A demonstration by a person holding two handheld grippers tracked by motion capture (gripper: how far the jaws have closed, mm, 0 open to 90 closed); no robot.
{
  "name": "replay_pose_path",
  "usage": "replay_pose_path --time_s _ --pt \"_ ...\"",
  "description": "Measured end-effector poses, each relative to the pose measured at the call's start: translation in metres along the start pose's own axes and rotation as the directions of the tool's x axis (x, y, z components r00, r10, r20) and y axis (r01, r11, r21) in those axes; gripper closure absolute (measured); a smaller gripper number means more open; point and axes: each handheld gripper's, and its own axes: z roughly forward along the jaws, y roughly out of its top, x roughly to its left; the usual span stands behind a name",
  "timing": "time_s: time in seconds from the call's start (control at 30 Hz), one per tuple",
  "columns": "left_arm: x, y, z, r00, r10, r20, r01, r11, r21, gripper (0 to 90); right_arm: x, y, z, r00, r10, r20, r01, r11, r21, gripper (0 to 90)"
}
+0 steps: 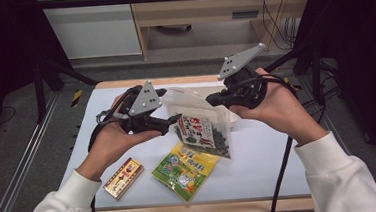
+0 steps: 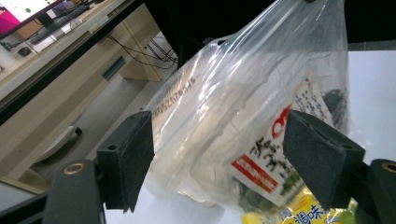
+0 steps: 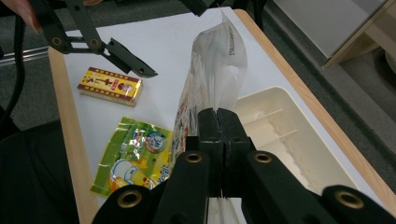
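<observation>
Starting at the counter's (image 1: 260,171) left, near the front edge, a small red and gold box (image 1: 124,177) lies flat, and just right of it a yellow-green packet (image 1: 185,170); neither is touched. Above them my left tongs (image 1: 171,121) are spread wide, jaws released, gripping nothing. Seen along them in the left gripper view, the clear bag (image 2: 261,116) hangs between the two pads (image 2: 127,156) without touching either, as far as I can tell.

The bag stands up over the middle of the counter, its bottom end down by the packet, with a printed seaweed pouch (image 1: 200,132) visible inside. Farther right, my right tongs (image 3: 218,140) are clenched on the bag's upper edge, and I judge they carry all its weight.

It should handle light and limp: thin film, slippery, crinkling and sagging wherever it is not pinched. Nothing about it looks fragile, though the dry contents could crumble if squeezed. I would take hold with the left tongs on the empty film near the top rim, beside the right grip, not across the pouch.

Beyond it, toward the right edge, sits a cream tray (image 3: 299,140).
</observation>
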Motion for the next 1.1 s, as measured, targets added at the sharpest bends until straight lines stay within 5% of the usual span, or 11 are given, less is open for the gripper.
replay_pose_path --time_s 0.2,0.5,0.67,0.9,1.1 --pt "0.002 -0.004 0.005 0.9994 0.021 0.028 -0.022 0.9995 0.024 22.8 0.005 0.007 0.008 0.9996 -0.016 -0.022 0.016 1.000 0.004 89.9" --pt "0.010 -0.013 0.012 0.9957 -0.020 0.090 0.015 0.9980 0.062 20.2 0.013 0.017 0.019 0.9983 -0.043 -0.040 0.043 0.999 0.007 90.0" --pt "0.012 -0.015 0.012 0.9920 -0.043 0.119 0.035 0.9969 0.071 32.9 0.014 0.018 0.025 0.9980 -0.042 -0.047 0.043 0.999 0.015 89.9" --pt "0.009 -0.015 0.017 0.9893 -0.026 0.144 0.009 0.9926 0.121 48.8 0.013 0.019 0.029 0.9977 -0.044 -0.051 0.045 0.999 0.022 89.9" --pt "0.008 -0.018 0.016 0.9818 -0.034 0.187 0.009 0.9909 0.134 73.9 0.011 0.013 0.029 0.9981 -0.030 -0.053 0.032 0.999 0.028 89.5"
